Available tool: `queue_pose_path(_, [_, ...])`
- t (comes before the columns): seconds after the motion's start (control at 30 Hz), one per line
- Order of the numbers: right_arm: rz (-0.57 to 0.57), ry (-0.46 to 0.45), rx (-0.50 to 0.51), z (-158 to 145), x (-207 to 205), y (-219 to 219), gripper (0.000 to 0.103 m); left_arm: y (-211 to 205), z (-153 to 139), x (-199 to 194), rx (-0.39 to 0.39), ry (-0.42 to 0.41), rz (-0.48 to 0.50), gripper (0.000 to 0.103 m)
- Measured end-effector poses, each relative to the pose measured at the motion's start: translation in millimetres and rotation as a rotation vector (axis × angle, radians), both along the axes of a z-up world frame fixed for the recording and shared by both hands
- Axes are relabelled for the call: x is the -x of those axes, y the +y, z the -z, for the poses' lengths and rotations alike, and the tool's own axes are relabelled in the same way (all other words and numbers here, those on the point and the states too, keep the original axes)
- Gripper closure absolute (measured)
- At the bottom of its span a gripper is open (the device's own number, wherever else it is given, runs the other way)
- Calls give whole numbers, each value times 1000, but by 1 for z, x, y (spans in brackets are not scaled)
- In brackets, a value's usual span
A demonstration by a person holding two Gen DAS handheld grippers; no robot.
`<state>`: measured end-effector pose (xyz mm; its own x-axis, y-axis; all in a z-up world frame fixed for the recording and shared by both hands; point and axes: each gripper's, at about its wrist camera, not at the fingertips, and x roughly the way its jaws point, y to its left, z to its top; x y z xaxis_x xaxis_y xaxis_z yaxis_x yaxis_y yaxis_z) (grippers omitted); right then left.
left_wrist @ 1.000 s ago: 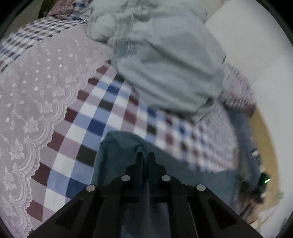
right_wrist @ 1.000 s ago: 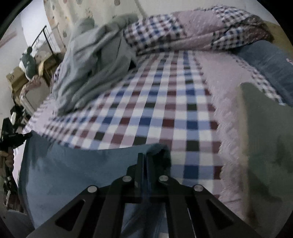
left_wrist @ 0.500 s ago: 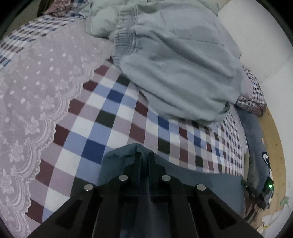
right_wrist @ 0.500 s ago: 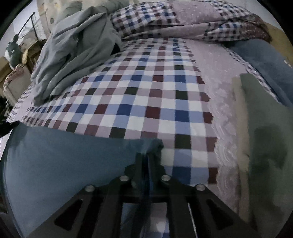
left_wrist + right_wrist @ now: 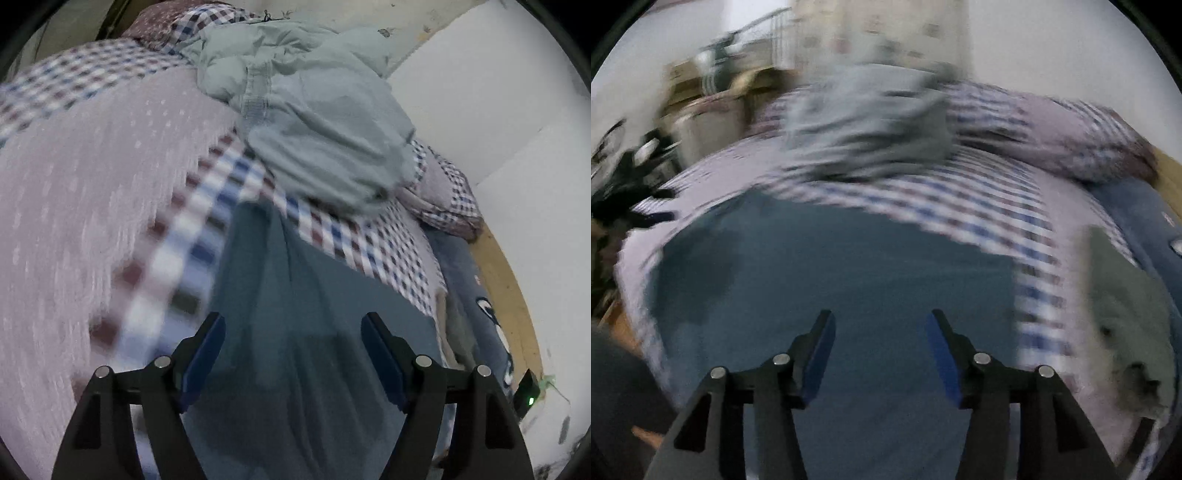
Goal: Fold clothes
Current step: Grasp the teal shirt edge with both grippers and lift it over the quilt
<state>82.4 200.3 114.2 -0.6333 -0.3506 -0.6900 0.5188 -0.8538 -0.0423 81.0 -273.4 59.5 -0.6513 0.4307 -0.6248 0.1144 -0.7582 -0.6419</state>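
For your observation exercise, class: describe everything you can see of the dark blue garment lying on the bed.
The dark blue garment is plain, soft-looking cloth spread fairly flat on the checked bedspread. In the left wrist view it shows long lengthwise creases; in the right wrist view, darker patches at its left side. Both the left hand-held gripper and the right hand-held gripper stand open over it, gripping nothing. Blur hides finer detail.

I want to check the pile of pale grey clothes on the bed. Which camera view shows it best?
The left wrist view. There the pale grey clothes are large and fairly sharp, with folds and a ribbed band visible, lying on the checked bed cover. In the right wrist view the same pile is farther away and blurred by motion, so only its rough shape shows.
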Motion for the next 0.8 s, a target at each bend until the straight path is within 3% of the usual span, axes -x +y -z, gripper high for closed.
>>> queue_pose_path(0.2, [-240,111,-56,35,-105,-107,45,20,24,-72,-145,-24,-86,23])
queue_pose_path(0.37, [-422,282,-239,84,-172,-174,38,28,54,-108,-258,-55,-126,23])
queue_pose_path(0.5, [-491,419,-397,122,-194,-204,34,32,67,-118,-311,-37,-124,24])
queue_pose_path(0.63, [-491,462,-489,145,-190,-214,35,45,69,-117,-331,-20,-65,23])
queue_pose_path(0.7, [-490,458,-506,148,-187,-215,48,55,72,-116,-329,-24,-28,23])
queue_pose_path(0.73, [-490,450,-508,147,-184,-215,82,60,73,-115,-324,-26,-11,23])
queue_pose_path(0.77, [-486,437,-508,144,-181,-214,93,65,73,-113,-320,-25,0,23])
queue_pose_path(0.8, [-482,414,-491,135,-178,-211,94,69,73,-110,-322,-27,7,23])
